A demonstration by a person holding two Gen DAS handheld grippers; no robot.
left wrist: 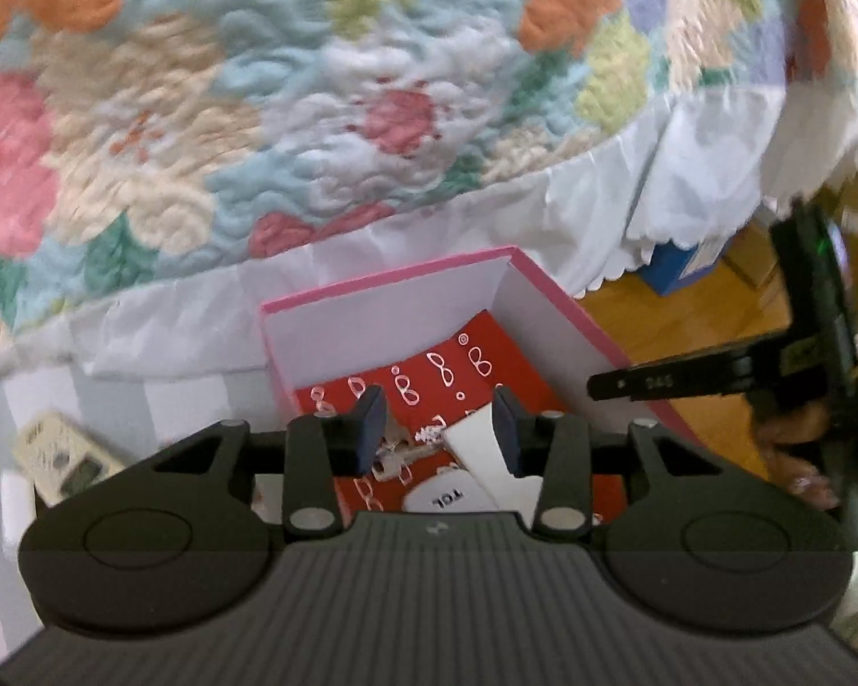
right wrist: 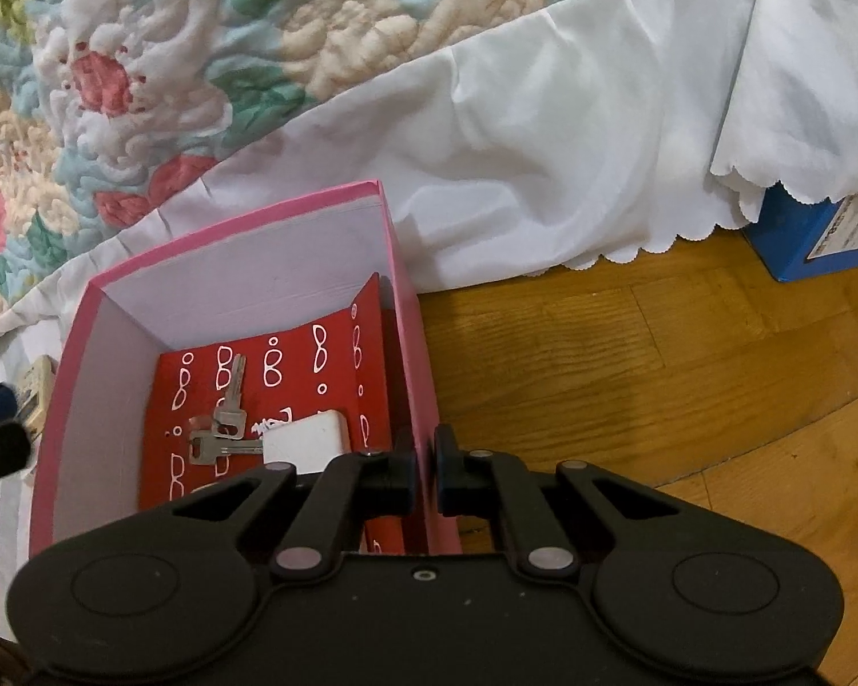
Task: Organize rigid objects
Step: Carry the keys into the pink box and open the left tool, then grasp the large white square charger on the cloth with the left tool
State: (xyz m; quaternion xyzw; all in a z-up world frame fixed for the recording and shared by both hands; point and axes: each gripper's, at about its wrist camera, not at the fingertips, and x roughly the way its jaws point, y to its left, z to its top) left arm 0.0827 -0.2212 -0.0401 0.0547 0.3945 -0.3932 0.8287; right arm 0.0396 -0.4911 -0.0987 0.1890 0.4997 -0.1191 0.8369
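A pink box (left wrist: 535, 279) (right wrist: 229, 223) with white inner walls and a red patterned liner stands on the floor against the bed. Inside lie a bunch of silver keys (right wrist: 223, 429) (left wrist: 397, 454), a white block (right wrist: 309, 437) (left wrist: 486, 446) and a white TCL remote (left wrist: 446, 500). My left gripper (left wrist: 437, 429) is open above the box, over the keys and the white block. My right gripper (right wrist: 425, 471) is shut on the box's right wall, one finger inside and one outside. It also shows in the left wrist view (left wrist: 715, 380).
A beige remote (left wrist: 66, 457) (right wrist: 31, 389) lies on striped cloth left of the box. The flowered quilt (left wrist: 257, 86) and white bed skirt (right wrist: 543, 143) rise behind. A blue box (right wrist: 818, 240) sits under the skirt on the wooden floor (right wrist: 658, 371).
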